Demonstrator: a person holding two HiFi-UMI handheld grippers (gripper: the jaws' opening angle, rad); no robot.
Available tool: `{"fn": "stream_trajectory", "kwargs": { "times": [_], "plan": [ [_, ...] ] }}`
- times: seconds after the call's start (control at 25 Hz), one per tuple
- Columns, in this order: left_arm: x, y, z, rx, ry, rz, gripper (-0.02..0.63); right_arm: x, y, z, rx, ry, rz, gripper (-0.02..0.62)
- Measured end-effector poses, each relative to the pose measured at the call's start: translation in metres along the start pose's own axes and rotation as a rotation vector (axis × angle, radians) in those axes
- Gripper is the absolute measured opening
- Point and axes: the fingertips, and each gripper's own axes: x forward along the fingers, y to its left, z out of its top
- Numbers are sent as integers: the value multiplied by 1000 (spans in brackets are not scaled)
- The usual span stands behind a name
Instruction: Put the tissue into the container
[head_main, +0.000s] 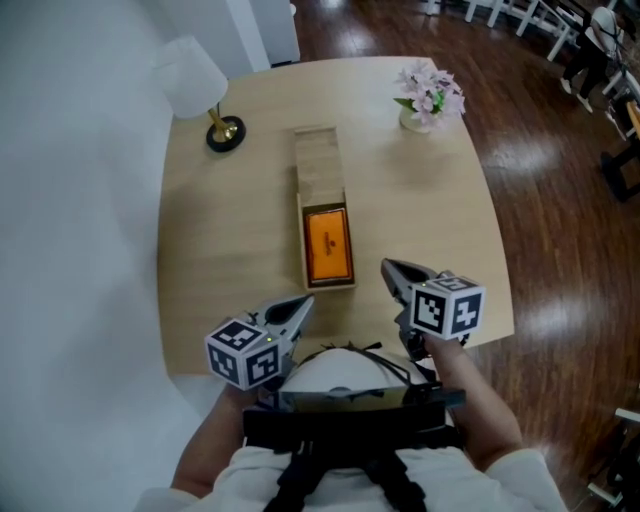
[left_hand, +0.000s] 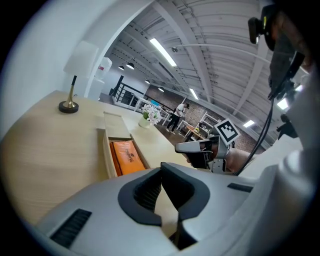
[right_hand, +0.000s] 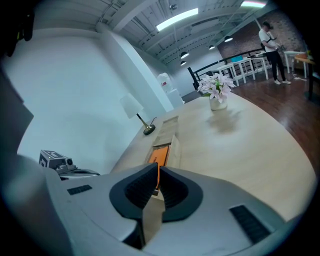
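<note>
Well, left tongs (head_main: 302, 303) and right tongs (head_main: 390, 268) sit together, empty — print on orange tissue pack (head_main: 328, 244) illegible.

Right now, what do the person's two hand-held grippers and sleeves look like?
The left hand-held gripper and right hand-held gripper are pale grey, with tapered beak-like jaws lined by black ribbed pads. Each carries a white marker cube printed with black squares. The sleeves are cream-white.

Pale wooden table (head_main: 200, 300), white wall (head_main: 70, 250) at its left, dark glossy plank floor (head_main: 560, 200); white-shaded lamp (head_main: 195, 80), vase of pink flowers (head_main: 430, 100); white chairs (head_main: 520, 12) beyond, ceiling strip lights (left_hand: 162, 51)
</note>
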Motion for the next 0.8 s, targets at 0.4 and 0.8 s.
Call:
{"fn": "stream_trajectory", "kwargs": {
  "times": [0.4, 0.8],
  "plan": [
    [0, -11, -16, 15, 39, -2, -8, -7, -9, -17, 16, -1, -9, -14],
    [7, -15, -18, 22, 53, -18, -8, -13, -10, -14, -43, -12, -28, -15]
  ]
}}
